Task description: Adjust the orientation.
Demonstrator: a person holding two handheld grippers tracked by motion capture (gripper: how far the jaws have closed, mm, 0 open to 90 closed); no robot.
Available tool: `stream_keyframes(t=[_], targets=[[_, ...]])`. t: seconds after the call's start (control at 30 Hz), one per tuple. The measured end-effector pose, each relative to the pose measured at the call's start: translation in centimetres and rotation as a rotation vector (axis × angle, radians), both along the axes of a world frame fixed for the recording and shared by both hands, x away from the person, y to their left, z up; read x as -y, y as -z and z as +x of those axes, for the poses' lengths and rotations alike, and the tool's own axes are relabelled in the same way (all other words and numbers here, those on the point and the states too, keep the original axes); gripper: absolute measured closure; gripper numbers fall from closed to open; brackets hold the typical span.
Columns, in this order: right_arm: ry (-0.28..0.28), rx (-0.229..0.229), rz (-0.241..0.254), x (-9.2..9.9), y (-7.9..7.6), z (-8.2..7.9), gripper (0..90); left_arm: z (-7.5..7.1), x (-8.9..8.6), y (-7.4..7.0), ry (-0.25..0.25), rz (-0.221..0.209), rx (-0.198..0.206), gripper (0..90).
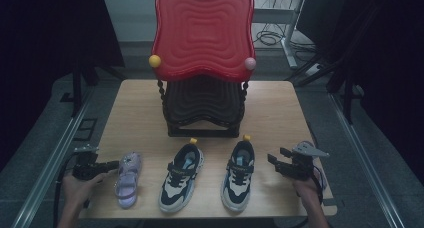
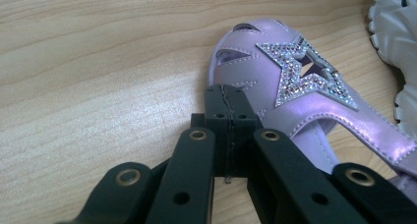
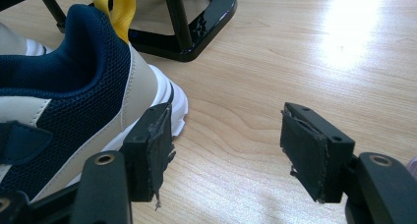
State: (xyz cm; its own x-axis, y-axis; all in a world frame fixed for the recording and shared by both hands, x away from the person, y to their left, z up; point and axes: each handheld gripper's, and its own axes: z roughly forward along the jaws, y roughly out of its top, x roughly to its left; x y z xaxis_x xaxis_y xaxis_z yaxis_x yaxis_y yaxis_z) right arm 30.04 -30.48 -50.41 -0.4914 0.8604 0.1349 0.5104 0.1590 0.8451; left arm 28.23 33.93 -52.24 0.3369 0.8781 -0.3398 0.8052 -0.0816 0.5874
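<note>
Purple sandal point(image 1: 127, 180) lies at about eight o'clock on the wooden table point(image 1: 280, 108), toe pointing toward twelve, with the two navy-and-cream sneakers to its three o'clock side. Your left gripper point(image 1: 114, 164) sits just at the sandal's nine o'clock edge, near the toe; in the left gripper view point(image 2: 227, 117) its jaws are pressed flat together with nothing between them, the tips against or just short of the lilac upper beside the rhinestone star point(image 2: 305, 71), and you cannot tell from these views whether they actually touch it. The left sneaker point(image 1: 181, 177) rests at six o'clock, the right sneaker point(image 1: 238, 174) just past it toward four o'clock, each with a yellow heel loop point(image 3: 114, 5). Your right gripper point(image 1: 273, 158) hovers at four o'clock, just beside the right sneaker, jaws spread wide and empty; in the right gripper view point(image 3: 228, 148) one pad stands next to the sneaker's heel side. At twelve o'clock stands the black rack point(image 1: 200, 113) with the red tray point(image 1: 202, 33) leaning above it.
</note>
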Motion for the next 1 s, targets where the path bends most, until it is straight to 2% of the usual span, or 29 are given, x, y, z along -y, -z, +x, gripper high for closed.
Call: stream_keyframes(t=[0.8,0.9,1.0], targets=[[0.000,-0.008,-0.004,-0.1,0.2,0.1,36.7,2.8,1.1,0.0,0.034,0.003,-0.005,88.5],[-0.003,-0.007,-0.005,-0.1,0.2,0.1,36.7,2.5,0.9,-0.3,0.008,0.003,0.031,84.3],[-0.001,-0.006,-0.003,-0.3,0.2,0.1,36.7,1.7,0.9,-1.3,-0.008,0.043,0.115,69.9]])
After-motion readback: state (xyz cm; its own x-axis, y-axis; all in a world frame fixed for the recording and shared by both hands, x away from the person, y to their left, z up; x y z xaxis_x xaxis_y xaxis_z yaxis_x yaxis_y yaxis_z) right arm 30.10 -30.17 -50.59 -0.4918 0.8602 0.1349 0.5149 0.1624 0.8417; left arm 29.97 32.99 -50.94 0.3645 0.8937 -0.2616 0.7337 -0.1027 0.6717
